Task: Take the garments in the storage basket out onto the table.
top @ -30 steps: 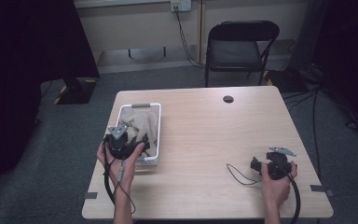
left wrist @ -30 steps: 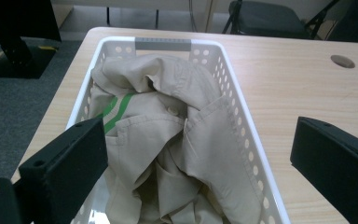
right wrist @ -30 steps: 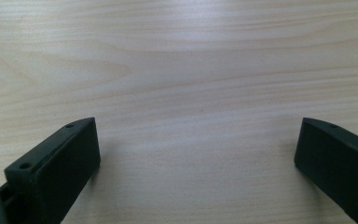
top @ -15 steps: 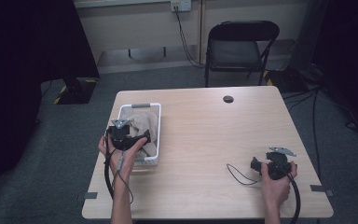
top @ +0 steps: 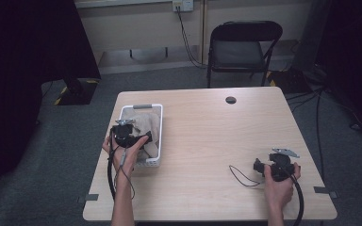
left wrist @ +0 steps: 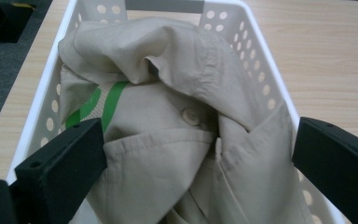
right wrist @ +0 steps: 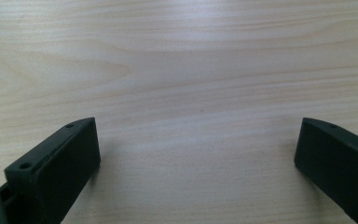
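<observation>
1. Over at the table's (top: 202, 141) left edge sits the white basket (top: 159, 134), a crumpled beige shirt (left wrist: 168, 121) (green stripe showing) heaped inside.
2. Left gripper (left wrist: 198, 154) hovers right over that shirt, jaws spread wide either side of the cloth.
3. Far right, well apart, the right gripper (right wrist: 196, 149) rests low over bare wood, jaws gaping, nothing between them.

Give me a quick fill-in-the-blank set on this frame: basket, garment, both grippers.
1. The beige garment lies inside the white ____.
2. The left gripper has its jaws ____ on either side of the garment.
3. The right gripper hangs over bare ____.
4. The stripe on the garment is ____.

Missing words: basket; open; table; green
</observation>
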Demonstrator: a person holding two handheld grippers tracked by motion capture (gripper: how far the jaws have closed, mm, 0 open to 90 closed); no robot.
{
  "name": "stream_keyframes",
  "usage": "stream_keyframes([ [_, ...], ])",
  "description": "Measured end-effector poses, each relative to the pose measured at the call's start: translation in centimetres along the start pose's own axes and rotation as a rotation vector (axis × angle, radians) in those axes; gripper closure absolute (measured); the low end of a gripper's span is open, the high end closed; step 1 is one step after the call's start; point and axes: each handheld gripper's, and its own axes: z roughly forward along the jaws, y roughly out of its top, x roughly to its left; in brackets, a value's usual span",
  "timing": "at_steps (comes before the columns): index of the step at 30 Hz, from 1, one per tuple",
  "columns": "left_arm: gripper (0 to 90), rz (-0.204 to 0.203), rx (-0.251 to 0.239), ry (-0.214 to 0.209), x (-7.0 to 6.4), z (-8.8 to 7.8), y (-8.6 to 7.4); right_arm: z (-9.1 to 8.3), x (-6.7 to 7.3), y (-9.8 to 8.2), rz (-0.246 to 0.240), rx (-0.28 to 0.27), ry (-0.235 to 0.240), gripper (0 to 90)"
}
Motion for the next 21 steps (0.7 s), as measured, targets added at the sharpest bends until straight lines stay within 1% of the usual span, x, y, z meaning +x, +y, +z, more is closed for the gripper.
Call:
stream_keyframes([
  [5, 1.6, -0.004, 0.019, 0.009, 0.2, 0.8, 0.0, 0.0, 0.0, 0.0, 0.000, 0.000, 0.000, 0.0],
  [9, 1.9, 0.006, 0.034, 0.010, 0.1, 1.4, -0.2, 0.0, 0.0, 0.0, 0.000, 0.000, 0.000, 0.0],
  [12, 1.6, 0.008, 0.051, 0.028, 0.2, 2.2, -0.5, 0.0, 0.0, 0.0, -0.001, 0.000, 0.000, 0.0],
  [16, 1.6, 0.005, 0.062, 0.032, 0.1, 2.7, -0.6, 0.0, 0.0, 0.0, 0.000, 0.000, 0.000, 0.0],
  [18, 1.6, -0.001, 0.069, 0.043, 0.1, 2.9, -0.7, 0.0, 0.0, 0.0, 0.000, 0.000, 0.000, 0.0],
  [21, 1.8, 0.003, 0.079, 0.044, 0.1, 3.3, -0.7, 0.0, 0.0, 0.0, 0.000, 0.000, 0.000, 0.0],
])
